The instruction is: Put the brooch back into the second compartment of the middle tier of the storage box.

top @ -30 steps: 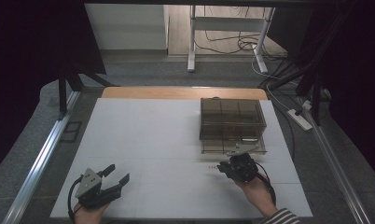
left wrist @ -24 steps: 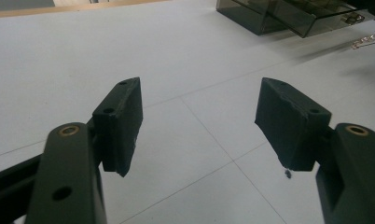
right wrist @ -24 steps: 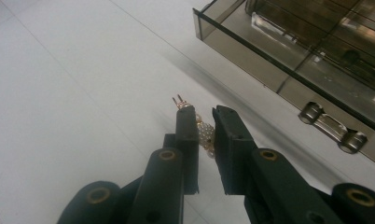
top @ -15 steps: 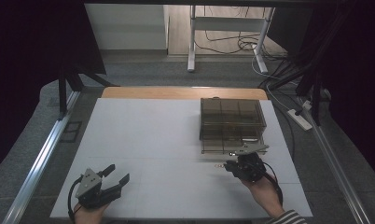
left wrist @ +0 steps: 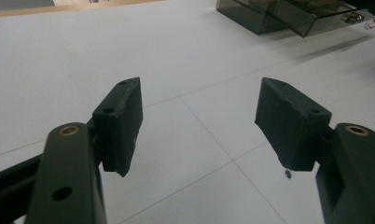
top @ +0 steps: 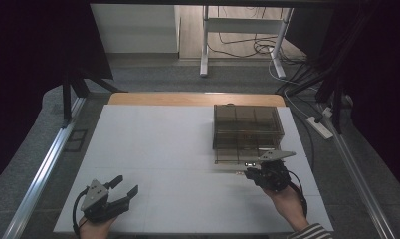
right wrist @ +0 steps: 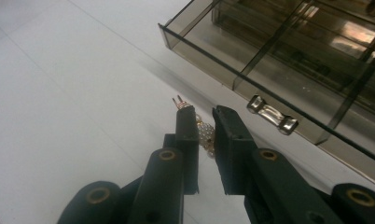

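In the right gripper view, the right gripper (right wrist: pixel 205 122) is clenched on a small pearl-studded hair clip (right wrist: pixel 203 133), its two black jaws nearly together with the beaded body pinched between them and the clip's metal prongs poking out past the left jaw toward the upper left of the frame. Just beyond the jaws, toward the upper right, the smoked clear organizer box (right wrist: pixel 288 60) stands with its drawer (right wrist: pixel 251 88) pulled out; the drawer's metal handle (right wrist: pixel 272 118) sits just right of the jaw tips. To do this step well, the grip should stay firm while the clip is lifted over the drawer's front wall, then lowered into a compartment before letting go, probably the near one.

In the high view the right gripper (top: pixel 257 175) hovers at lower right, close to the drawer front. The left gripper (top: pixel 124 186) rests at lower left, jaws spread wide and holding nothing, well apart from the box.
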The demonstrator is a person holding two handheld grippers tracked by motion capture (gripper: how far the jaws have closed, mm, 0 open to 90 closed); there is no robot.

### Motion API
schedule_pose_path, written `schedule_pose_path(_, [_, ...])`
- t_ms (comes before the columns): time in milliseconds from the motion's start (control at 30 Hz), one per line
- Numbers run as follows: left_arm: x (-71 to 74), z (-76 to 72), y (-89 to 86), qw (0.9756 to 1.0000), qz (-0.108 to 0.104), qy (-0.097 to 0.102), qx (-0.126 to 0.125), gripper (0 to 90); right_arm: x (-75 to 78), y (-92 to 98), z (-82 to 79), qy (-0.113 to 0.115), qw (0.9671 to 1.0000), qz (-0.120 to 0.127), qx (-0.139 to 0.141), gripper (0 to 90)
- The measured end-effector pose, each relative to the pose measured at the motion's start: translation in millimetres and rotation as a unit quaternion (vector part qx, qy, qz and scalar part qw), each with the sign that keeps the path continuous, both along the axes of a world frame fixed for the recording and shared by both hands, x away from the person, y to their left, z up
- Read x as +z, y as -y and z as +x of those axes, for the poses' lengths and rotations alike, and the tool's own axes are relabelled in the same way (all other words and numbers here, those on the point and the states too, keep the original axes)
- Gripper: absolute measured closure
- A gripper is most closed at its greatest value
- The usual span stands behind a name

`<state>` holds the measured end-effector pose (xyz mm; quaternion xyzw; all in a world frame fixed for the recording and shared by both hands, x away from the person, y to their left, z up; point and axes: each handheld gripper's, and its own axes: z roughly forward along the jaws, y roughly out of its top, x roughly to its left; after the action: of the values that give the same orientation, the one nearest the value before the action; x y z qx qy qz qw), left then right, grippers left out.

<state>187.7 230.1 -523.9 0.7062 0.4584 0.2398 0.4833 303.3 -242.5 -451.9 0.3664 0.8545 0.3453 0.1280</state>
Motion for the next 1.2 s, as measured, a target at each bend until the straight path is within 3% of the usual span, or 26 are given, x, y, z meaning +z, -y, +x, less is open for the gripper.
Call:
schedule_pose_path(700, [0.0, -0.1, -0.2, 1.0000, 0.000, 0.000, 0.000, 32.5, 14.9, 15.6, 15.0, 0.001, 0.9994, 0.010, -0.032, 79.5])
schedule_pose_path(1200, [0.0, -0.1, -0.1, 1.0000, -0.001, 0.000, 0.000, 32.5, 15.0, 20.8, 29.7, -0.001, 0.9984, 0.014, -0.055, 79.5])
